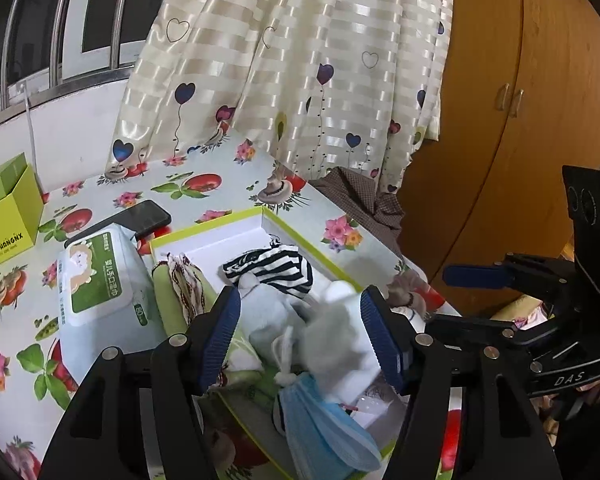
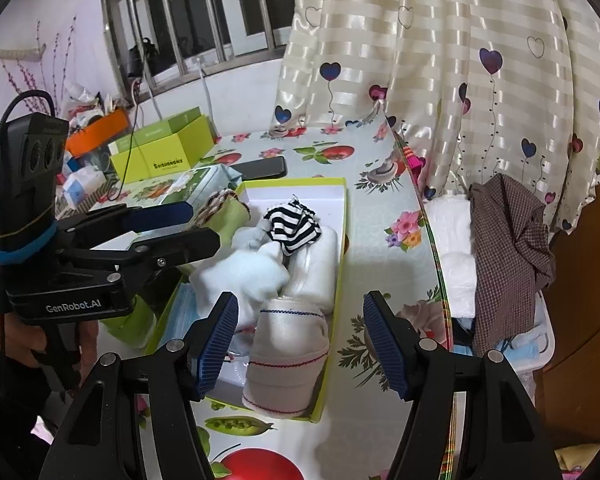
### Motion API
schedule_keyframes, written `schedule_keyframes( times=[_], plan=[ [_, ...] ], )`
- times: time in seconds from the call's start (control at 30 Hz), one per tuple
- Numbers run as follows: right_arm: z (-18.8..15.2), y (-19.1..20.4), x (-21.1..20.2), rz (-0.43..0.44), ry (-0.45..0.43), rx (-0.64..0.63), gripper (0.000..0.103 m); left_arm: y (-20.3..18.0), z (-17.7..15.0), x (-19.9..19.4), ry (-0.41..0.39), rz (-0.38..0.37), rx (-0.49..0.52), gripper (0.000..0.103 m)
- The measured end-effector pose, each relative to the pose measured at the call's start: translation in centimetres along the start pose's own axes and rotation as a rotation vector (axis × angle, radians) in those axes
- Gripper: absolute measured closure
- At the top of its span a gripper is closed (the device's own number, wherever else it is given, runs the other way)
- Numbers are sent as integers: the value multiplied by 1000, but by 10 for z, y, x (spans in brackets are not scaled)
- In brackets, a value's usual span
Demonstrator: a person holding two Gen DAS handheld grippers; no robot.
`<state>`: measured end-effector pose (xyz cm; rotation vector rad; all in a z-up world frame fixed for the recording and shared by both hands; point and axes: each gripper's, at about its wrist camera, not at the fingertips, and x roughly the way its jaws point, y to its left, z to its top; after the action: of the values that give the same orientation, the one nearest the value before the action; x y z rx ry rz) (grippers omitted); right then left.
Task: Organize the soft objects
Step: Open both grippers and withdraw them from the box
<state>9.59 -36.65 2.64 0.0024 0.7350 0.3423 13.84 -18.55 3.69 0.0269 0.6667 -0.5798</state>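
L to R across the flowered tablecloth [image 1: 111, 184]: a green carton [image 1: 7, 216] marked "SHISHANGNX" sits far left, then a wet-wipes pack [image 1: 95, 276] w/ green label (Chinese print, "80" on its near edge), a black phone [image 1: 143, 216] just behind it, and the open green-rimmed box [image 1: 300, 236] holding the soft objects.

Inside the box: a striped black-and-white cloth [image 1: 275, 270] toward the far end, a pale blue plush [image 2: 243, 276] mid-box, a cream rolled cloth with stitched edges [image 2: 287, 344] at the near end, a blue face mask [image 1: 324, 432] draped over the near-left rim.

Left gripper [image 1: 300, 336] hangs released over the box, jaws wide; a blurred white-grey soft piece [image 1: 340, 340] lies between the pads, seemingly not pressed. Right gripper [image 2: 300, 340] is also spread open, nothing held, the cream roll directly ahead, its long axis running near-to-far, roughly along the fingers. Right hand looks nearer that roll.

Gripper bodies read "GenRobot.AI" and "DAS". A heart-print curtain [image 2: 440, 80] and brown checked cloth [image 2: 508, 248] lie far right.
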Motion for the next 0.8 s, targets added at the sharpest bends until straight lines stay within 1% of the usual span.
schedule_keyframes(
  times=[0.13,0.27,0.4,0.6,0.8],
  plan=[
    [0,1,-2,-3,-9,0,38,0,1,-15,-21,18,-9,40],
    [-3,5,-9,-9,-17,-3,38,1,-1,-29,-21,24,-24,40],
    [-9,10,-15,-11,-11,4,38,0,-12,-42,-7,34,-48,40],
    [-25,35,-22,-6,21,-18,38,-10,-33,-72,-15,55,-51,40],
    [-40,59,-24,-10,56,-41,38,-10,-50,-91,-6,122,-84,40]
  ],
)
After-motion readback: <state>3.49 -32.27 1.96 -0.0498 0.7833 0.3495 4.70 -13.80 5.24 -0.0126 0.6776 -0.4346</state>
